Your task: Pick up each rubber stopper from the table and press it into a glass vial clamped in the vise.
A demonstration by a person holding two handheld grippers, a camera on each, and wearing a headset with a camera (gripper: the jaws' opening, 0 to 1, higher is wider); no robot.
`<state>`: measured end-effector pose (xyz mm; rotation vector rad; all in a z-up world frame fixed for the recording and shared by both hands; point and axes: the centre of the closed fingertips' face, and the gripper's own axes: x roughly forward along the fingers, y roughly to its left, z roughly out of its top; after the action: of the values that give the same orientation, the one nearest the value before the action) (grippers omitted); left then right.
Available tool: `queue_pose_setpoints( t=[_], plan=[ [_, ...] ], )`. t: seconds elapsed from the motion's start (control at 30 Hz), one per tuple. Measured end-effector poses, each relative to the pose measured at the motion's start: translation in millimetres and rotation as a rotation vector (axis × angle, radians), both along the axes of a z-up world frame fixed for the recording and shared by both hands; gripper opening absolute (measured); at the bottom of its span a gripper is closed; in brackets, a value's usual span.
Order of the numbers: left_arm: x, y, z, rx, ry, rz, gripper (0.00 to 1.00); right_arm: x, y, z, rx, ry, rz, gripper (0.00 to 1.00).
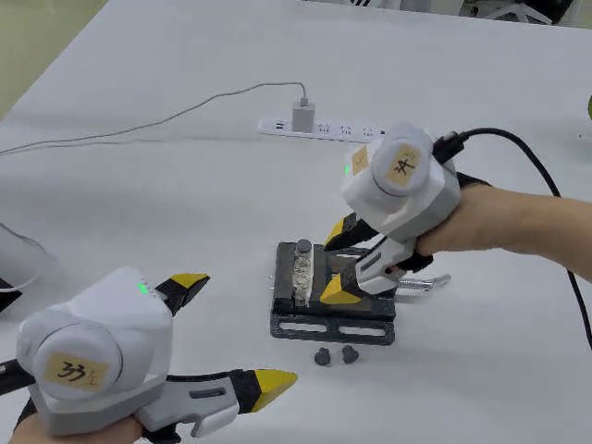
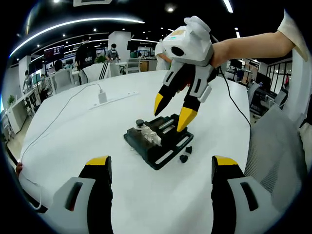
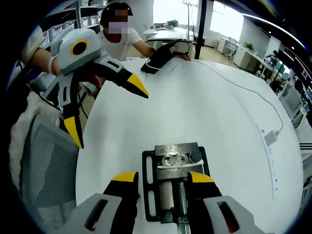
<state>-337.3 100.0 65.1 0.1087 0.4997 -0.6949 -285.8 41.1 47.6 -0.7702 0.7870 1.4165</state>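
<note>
A black vise point(image 1: 356, 319) clamps a row of glass vials point(image 1: 302, 275). The far vial carries a dark rubber stopper point(image 1: 304, 246); the stopper point(image 3: 195, 156) shows beside two open vials point(image 3: 175, 159) in the right gripper view. Two loose dark stoppers point(image 1: 322, 357) point(image 1: 350, 352) lie on the white table just in front of the vise, and those stoppers point(image 2: 185, 154) appear in the left gripper view too. My right gripper point(image 1: 338, 264) hovers open and empty over the vise point(image 3: 148, 170). Near the bottom left, my left gripper point(image 1: 231, 333) is open and empty, well apart from the vise point(image 2: 161, 152).
A white power strip point(image 1: 319, 128) with a plugged charger point(image 1: 303, 116) lies behind the vise, its grey cable point(image 1: 139, 128) running left. A white object point(image 1: 14, 254) sits at the left edge. A mesh chair point(image 3: 41, 165) stands by the table; people are in the background.
</note>
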Motion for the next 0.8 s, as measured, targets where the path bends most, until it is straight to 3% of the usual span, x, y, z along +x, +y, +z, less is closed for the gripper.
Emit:
queue_pose_setpoints(
  t=[0.23, 0.47, 0.67, 0.8],
  plan=[
    [-0.6, -0.6, 1.5, 0.014, -0.013, -0.021, 0.83, -14.7, -12.6, -6.6, 0.059, 0.006, -0.12, 0.35],
    [-3.6, 0.0, 2.5, 0.022, -0.021, -0.031, 0.82, -13.7, -24.1, -16.4, 0.151, -0.011, -0.395, 0.32],
    [-6.9, -1.0, 0.8, 0.023, -0.016, -0.042, 0.82, -23.2, -37.9, -34.4, 0.142, -0.04, -0.514, 0.3],
    [-7.7, -1.7, -0.2, 0.018, -0.014, -0.043, 0.82, -25.7, -44.2, -45.8, 0.136, -0.03, -0.602, 0.29]
  ],
)
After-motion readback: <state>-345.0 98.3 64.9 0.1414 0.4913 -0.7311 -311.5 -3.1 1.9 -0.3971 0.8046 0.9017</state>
